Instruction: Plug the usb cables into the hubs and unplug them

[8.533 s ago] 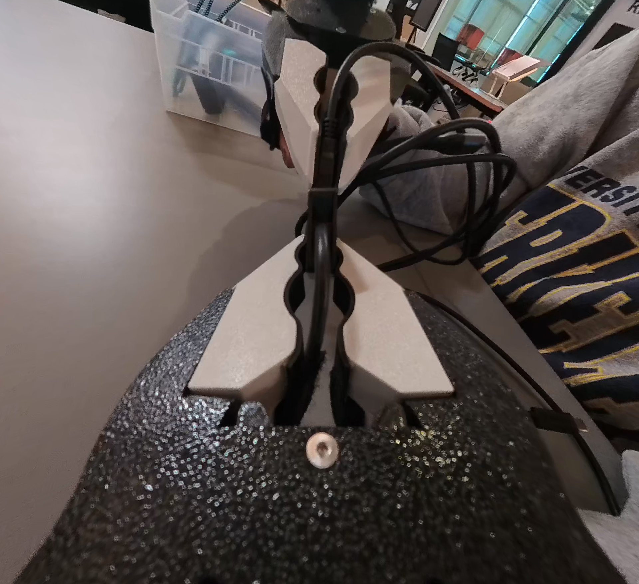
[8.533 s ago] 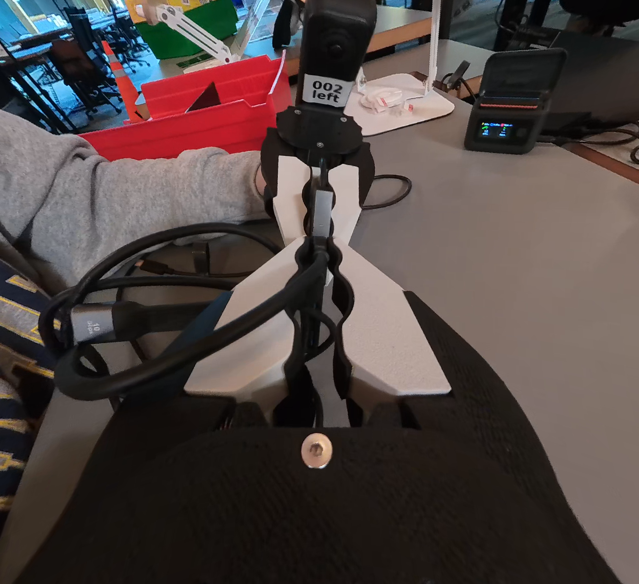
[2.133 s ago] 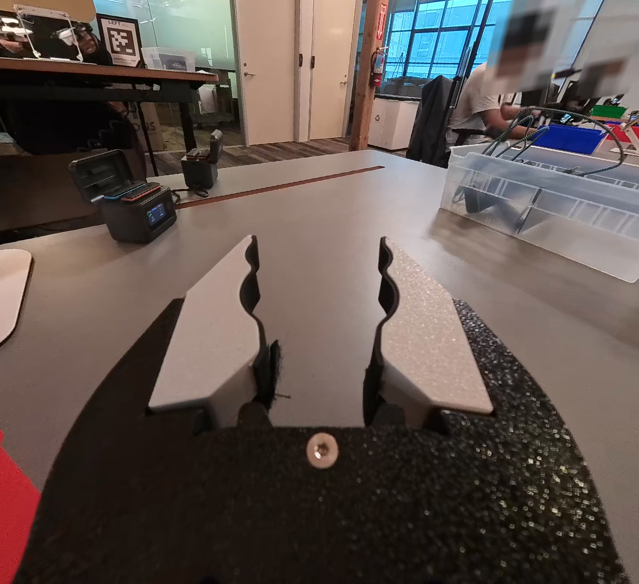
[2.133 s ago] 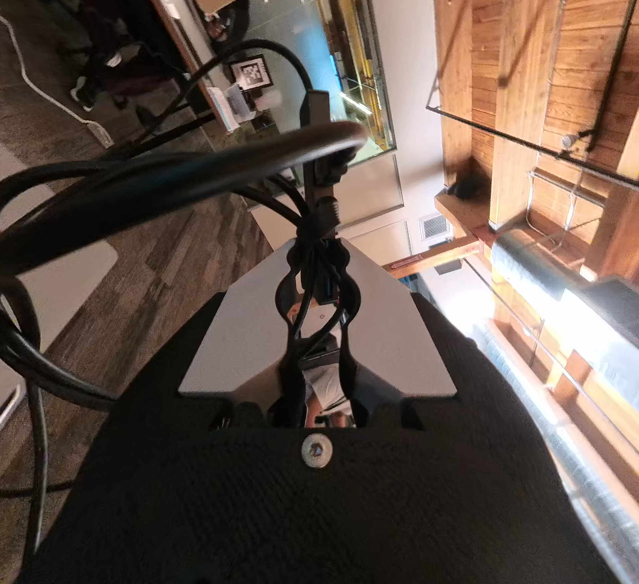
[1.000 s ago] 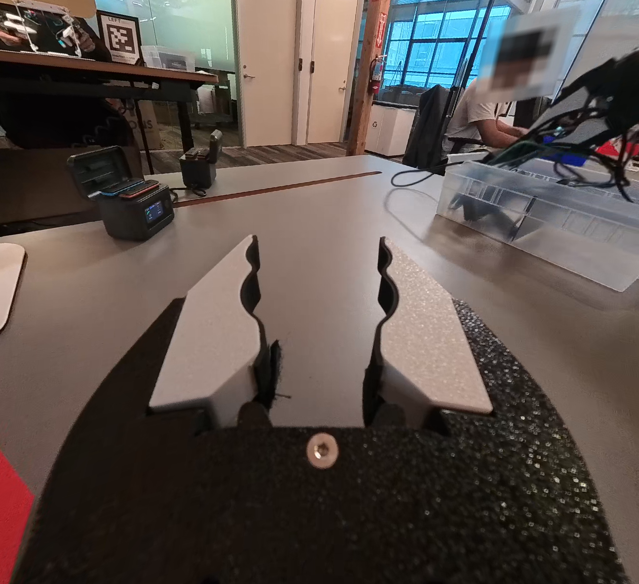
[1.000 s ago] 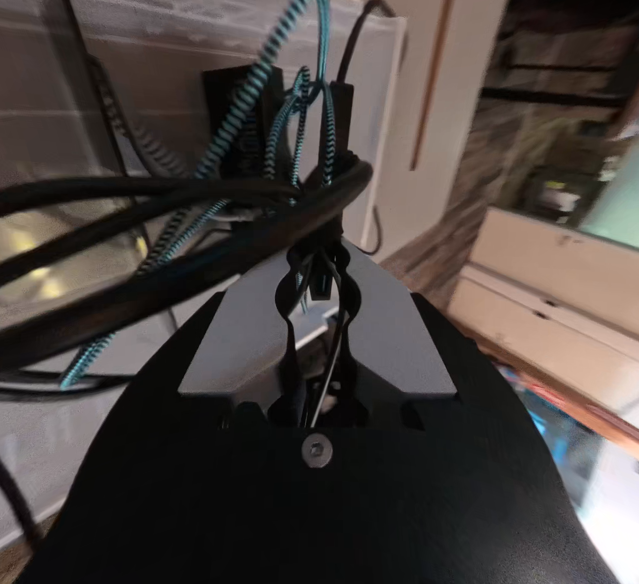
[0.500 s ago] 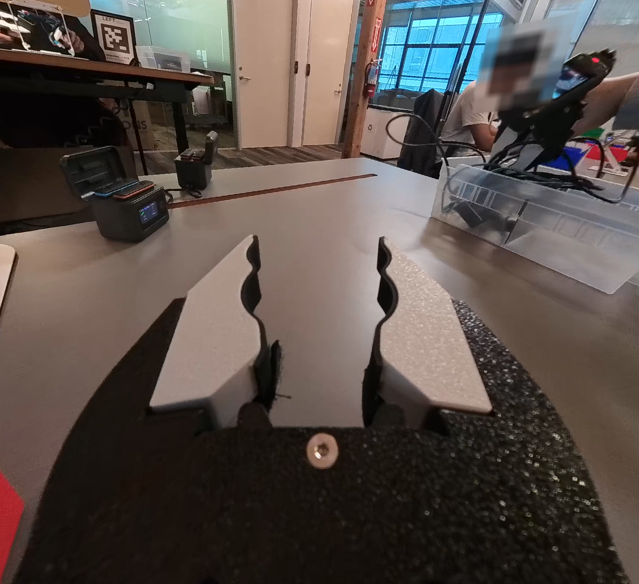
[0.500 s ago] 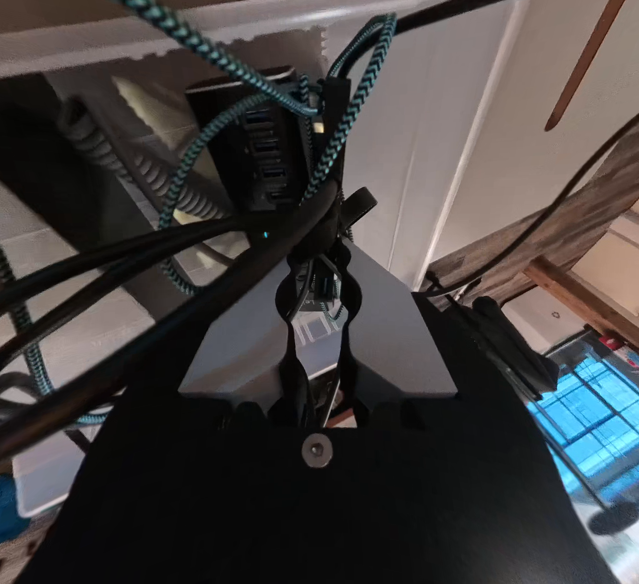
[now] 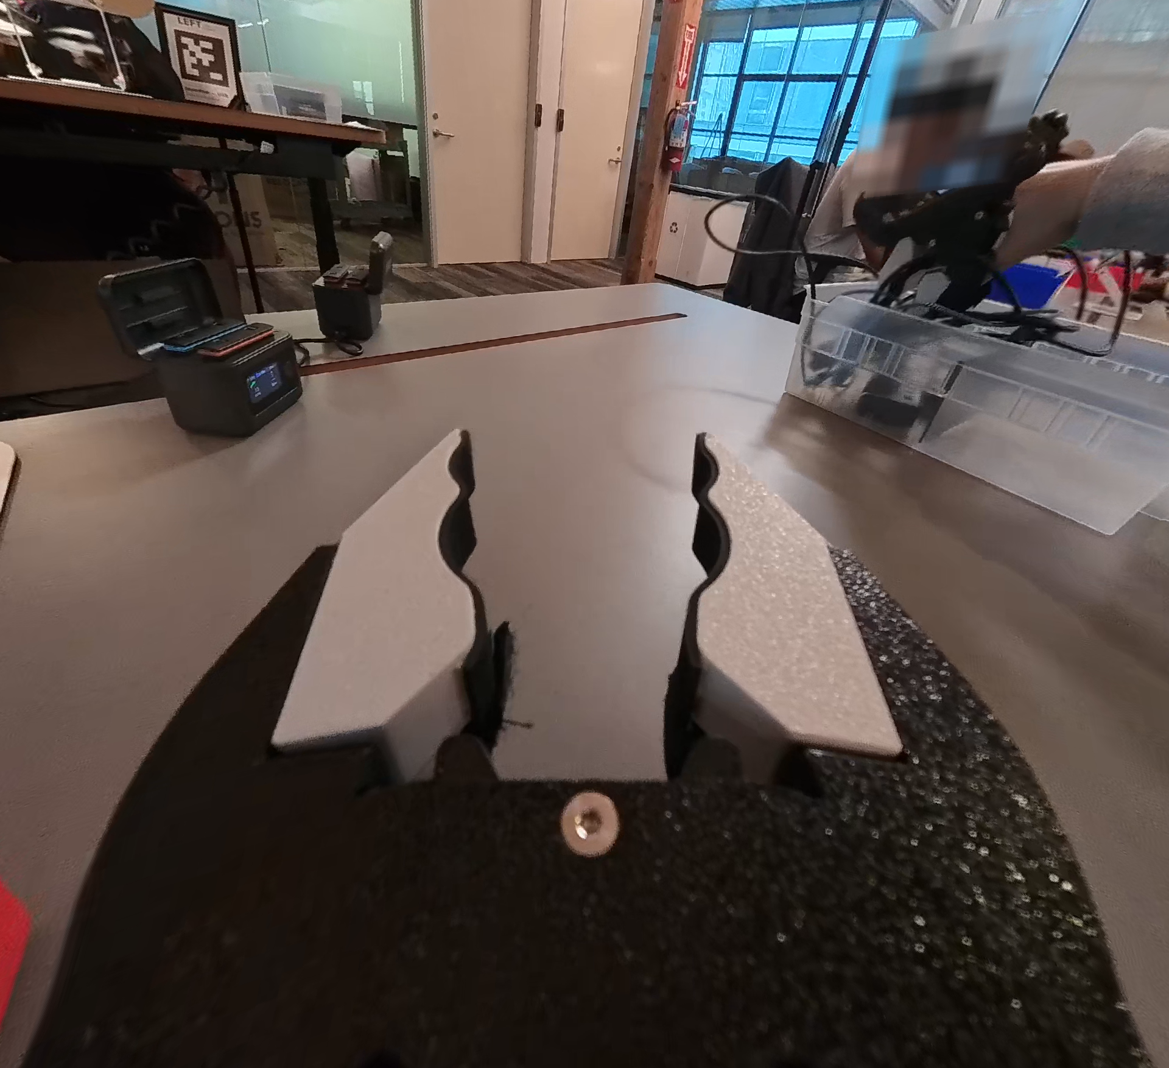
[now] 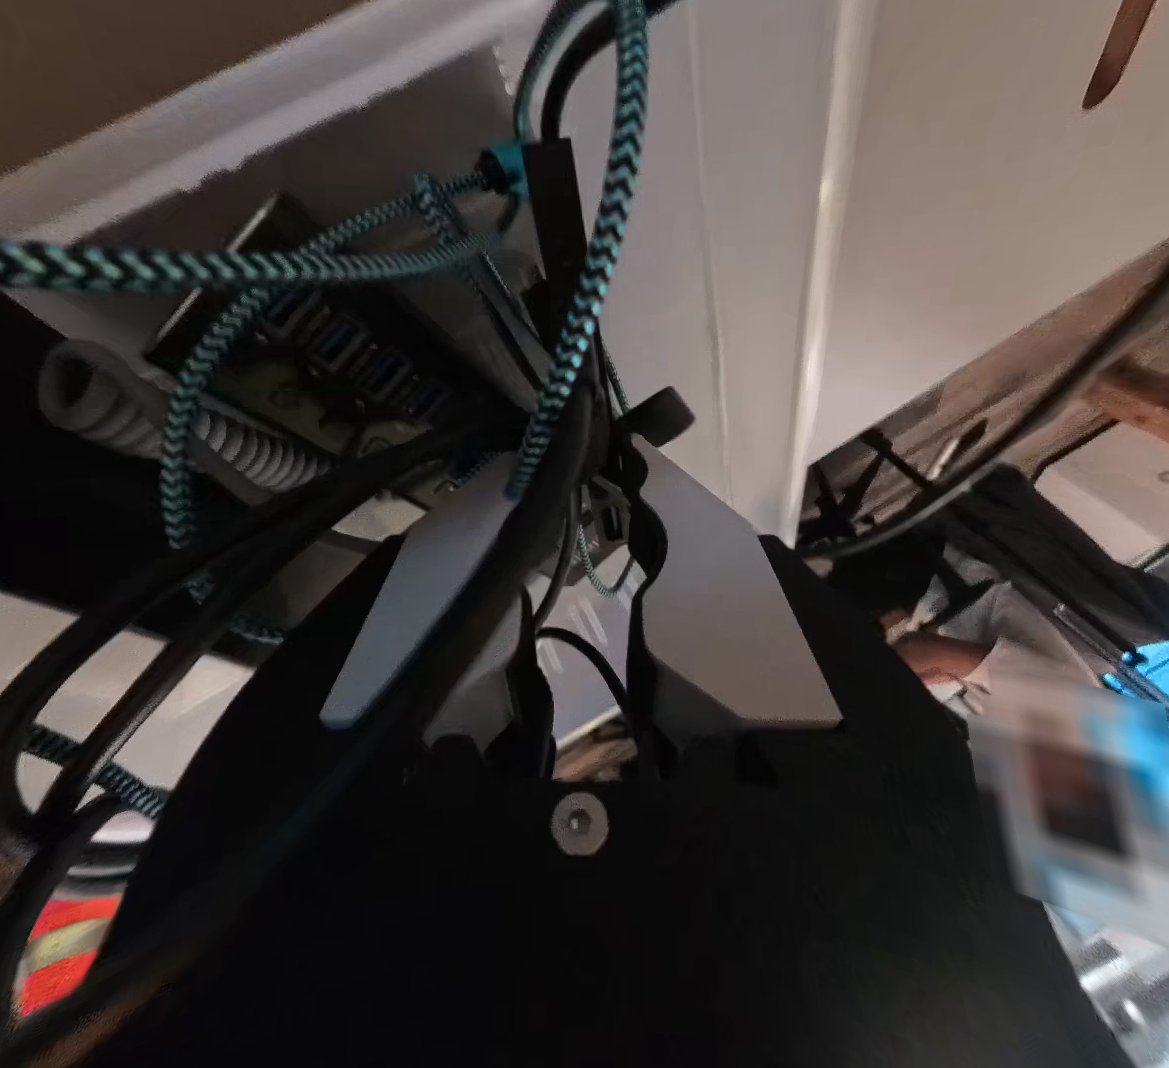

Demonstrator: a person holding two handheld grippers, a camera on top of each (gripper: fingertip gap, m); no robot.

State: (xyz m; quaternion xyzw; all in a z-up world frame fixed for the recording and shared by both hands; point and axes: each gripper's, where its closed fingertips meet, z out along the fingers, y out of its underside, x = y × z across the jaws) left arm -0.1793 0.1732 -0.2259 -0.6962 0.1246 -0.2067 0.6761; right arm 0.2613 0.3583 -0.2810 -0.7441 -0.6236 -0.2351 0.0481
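Your grey table takes up most of the left wrist view, with the clear plastic bin sitting on its far right side. Your left gripper hangs low over bare tabletop, tongs spread wide and holding nothing.

Your right gripper is down at that bin, buried in a knot of cords. Its tongs look nearly closed and black cords run through the gap, but I honestly can't tell whether it's clamped on a plug or just has cable draped across it, since the shot is blurry. The black hub with its row of blue ports lies in the bin just beyond the tips, next to a grey coiled cord. The teal braided cable loops right over everything.

Biggest risk from here, I'd say: lift or pull and that teal loop snags the fingers, dragging the hub along. With nothing pinning the hub or bin, any tug likely moves both.
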